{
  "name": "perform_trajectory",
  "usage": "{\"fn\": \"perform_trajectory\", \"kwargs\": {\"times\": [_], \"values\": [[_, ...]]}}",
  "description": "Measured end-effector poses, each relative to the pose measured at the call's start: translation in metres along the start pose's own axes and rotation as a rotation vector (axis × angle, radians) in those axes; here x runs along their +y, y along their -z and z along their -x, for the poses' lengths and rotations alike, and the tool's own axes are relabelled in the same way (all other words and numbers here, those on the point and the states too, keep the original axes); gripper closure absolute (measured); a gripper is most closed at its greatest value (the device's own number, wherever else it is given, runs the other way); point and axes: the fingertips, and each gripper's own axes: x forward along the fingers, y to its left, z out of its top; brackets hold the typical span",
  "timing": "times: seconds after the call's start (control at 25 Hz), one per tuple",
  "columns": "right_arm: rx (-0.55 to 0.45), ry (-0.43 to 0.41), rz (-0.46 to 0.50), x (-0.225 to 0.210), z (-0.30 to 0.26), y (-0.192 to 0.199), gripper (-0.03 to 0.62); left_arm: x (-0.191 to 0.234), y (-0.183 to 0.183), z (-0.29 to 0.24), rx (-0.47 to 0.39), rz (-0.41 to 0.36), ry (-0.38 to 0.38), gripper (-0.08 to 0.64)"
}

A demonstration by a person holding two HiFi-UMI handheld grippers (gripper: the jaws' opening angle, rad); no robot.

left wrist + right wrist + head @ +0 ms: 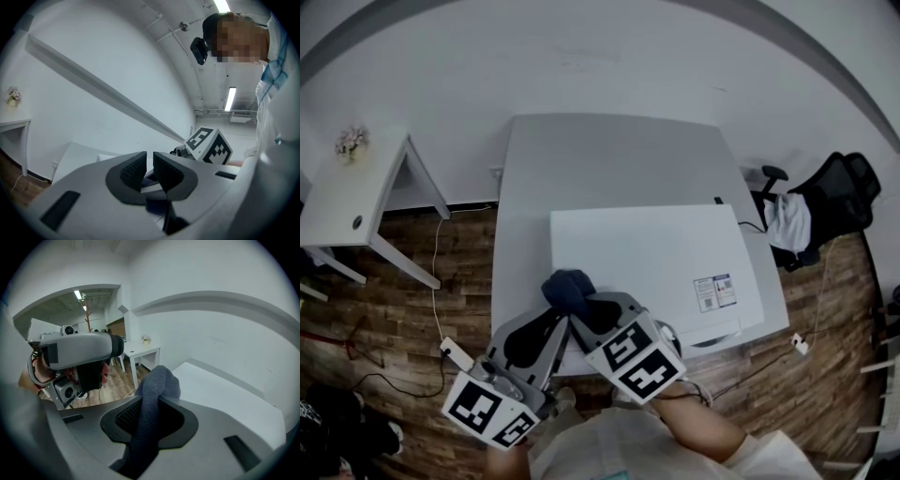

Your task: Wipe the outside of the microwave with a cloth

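The white microwave (pixel 647 262) stands on a white table (pixel 581 150); in the head view I look down on its flat top, which has a label near the right. My right gripper (pixel 581 307) is at the top's near left corner, shut on a dark blue cloth (pixel 567 286). In the right gripper view the cloth (pixel 157 385) stands up between the pads of my right gripper (pixel 150 416). My left gripper (pixel 551 321) hovers just left of it. Its jaws (pixel 149 168) leave only a narrow slit, with nothing between them.
A small white side table (pixel 352 192) with flowers stands at the left. At the right is a black office chair (pixel 825 202) with clothes on it. A power strip (pixel 455 352) and cables lie on the wooden floor. A white wall is close behind the table.
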Motion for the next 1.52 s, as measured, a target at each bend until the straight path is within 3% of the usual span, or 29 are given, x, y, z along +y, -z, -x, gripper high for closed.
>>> {"fn": "perform_trajectory", "kwargs": {"times": [0.16,0.64,1.0,1.2,1.36,1.52], "values": [[-0.079,-0.105,-0.111,0.006,-0.001,-0.015,0.494,0.003,-0.002,0.000,-0.002,-0.003,-0.005,0.517],[-0.074,0.123,-0.062,-0.076,-0.035,-0.049,0.494,0.012,0.000,0.002,0.010,-0.006,-0.040,0.517],[-0.041,0.123,-0.033,-0.085,-0.047,-0.044,0.494,0.042,-0.004,-0.043,0.064,-0.066,-0.090,0.517],[-0.045,0.099,-0.012,-0.084,-0.048,-0.044,0.494,0.060,-0.006,-0.059,0.081,-0.054,-0.132,0.517],[-0.044,0.094,-0.008,-0.083,-0.048,-0.044,0.494,0.071,0.005,-0.065,0.163,-0.026,-0.191,0.517],[-0.045,0.108,0.022,-0.085,-0.047,-0.043,0.494,0.086,0.022,-0.064,0.312,-0.005,-0.284,0.517]]}}
